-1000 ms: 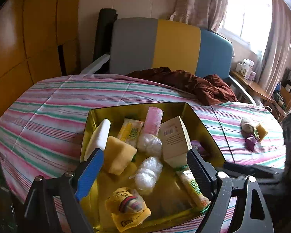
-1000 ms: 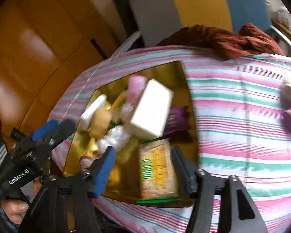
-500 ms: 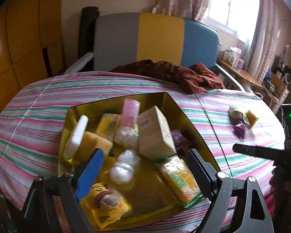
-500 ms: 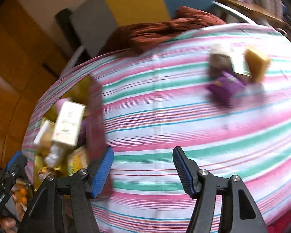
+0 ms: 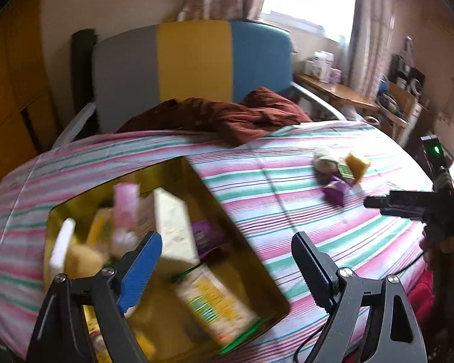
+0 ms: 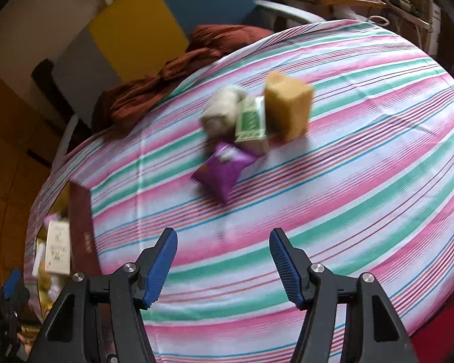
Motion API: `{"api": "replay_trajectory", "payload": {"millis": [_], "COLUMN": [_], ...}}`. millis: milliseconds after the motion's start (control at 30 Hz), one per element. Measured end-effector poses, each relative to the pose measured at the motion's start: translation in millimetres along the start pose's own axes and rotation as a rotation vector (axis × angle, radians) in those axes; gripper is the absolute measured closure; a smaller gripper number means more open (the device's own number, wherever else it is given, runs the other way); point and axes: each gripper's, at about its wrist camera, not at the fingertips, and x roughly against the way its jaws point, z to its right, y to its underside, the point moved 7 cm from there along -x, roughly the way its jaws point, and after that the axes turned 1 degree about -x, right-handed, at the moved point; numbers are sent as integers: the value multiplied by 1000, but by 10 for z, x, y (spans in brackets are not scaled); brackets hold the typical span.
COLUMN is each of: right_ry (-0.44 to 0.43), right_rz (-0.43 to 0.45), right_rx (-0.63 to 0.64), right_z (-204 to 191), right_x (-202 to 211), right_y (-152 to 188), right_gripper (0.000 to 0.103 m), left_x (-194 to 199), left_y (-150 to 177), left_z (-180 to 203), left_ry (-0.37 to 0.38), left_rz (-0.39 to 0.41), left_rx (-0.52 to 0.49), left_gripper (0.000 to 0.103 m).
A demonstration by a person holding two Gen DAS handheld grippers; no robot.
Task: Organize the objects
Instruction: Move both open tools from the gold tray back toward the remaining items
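A: What is seen, taken from the left, with the gold tin [image 5: 242, 242] as the mark?

B: The left tongs [image 5: 227, 267] are held wide and empty above the tin's near right corner. Inside the tin a white box [image 5: 174, 227], a pink tube [image 5: 125, 202] and a yellow-green cracker pack [image 5: 215, 299] are packed; detail is lost to blur. To the right of the tin, well apart on the striped desk [image 6: 363, 181], a small cluster is left: a purple packet [image 6: 224, 171], a green-and-white carton [image 6: 250, 121], a pale wrapped roll [image 6: 222, 110] and a tan sponge block [image 6: 287, 107], all touching or nearly so.

A: And the right tongs [image 6: 224, 264]?

B: They are held partly open with nothing between them, pointed down at bare cloth short of the purple packet.

A: How should the pick be done well?

B: The purple packet, being nearest and free on its near side, is probably best taken first. It should be straddled across its narrow width, the tongs lowered until the pads are level with it, then closed gently, since the packet looks soft. The carton behind it should not be nudged.
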Motion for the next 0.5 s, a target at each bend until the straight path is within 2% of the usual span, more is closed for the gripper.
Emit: {"api": "replay_trajectory", "payload": {"millis": [233,500], "right_ry": [13,-24], "right_rz": [60,111], "right_rx": [-111,-269], "right_z": [410,739], "right_x": [15,112], "right_y": [-246,-298], "right_gripper": [39,39], "left_x": [-333,-872], "left_y": [-172,-324], "left_z": [495,1126], "left_ry": [45,96], "left_rz": [-44,-116], "left_rx": [-87,-192], "left_gripper": [20,29]}}
